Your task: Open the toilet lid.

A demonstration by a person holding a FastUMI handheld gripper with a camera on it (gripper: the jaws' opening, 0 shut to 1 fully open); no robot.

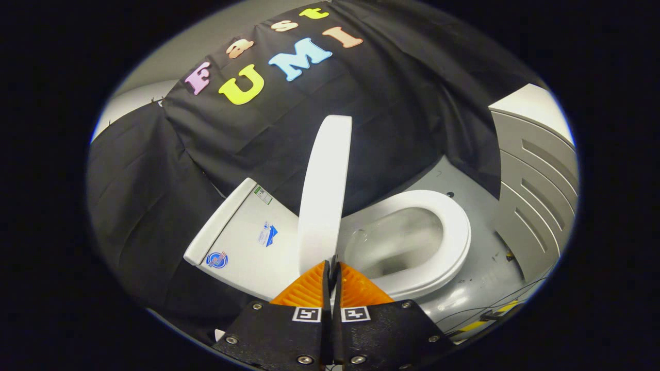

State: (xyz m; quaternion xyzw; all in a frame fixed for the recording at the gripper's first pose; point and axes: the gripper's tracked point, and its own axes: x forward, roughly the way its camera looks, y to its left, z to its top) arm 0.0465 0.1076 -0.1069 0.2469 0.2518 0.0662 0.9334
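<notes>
At centre frame the hand-held gripper (332,268) is pinching the rim of the glossy white rigid plastic toilet lid (324,190), fingers closed on it; it looks light, stiff, slippery, best held at that edge

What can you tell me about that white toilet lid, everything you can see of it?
The white, glossy, plastic-looking toilet lid is a long rounded oval seen almost edge-on. It is raised, standing nearly upright between the white cistern and the open white seat ring over the bowl. Its near edge sits right at the tips of the gripper, whose fingers are closed together there; whether they pinch it is unclear.
</notes>
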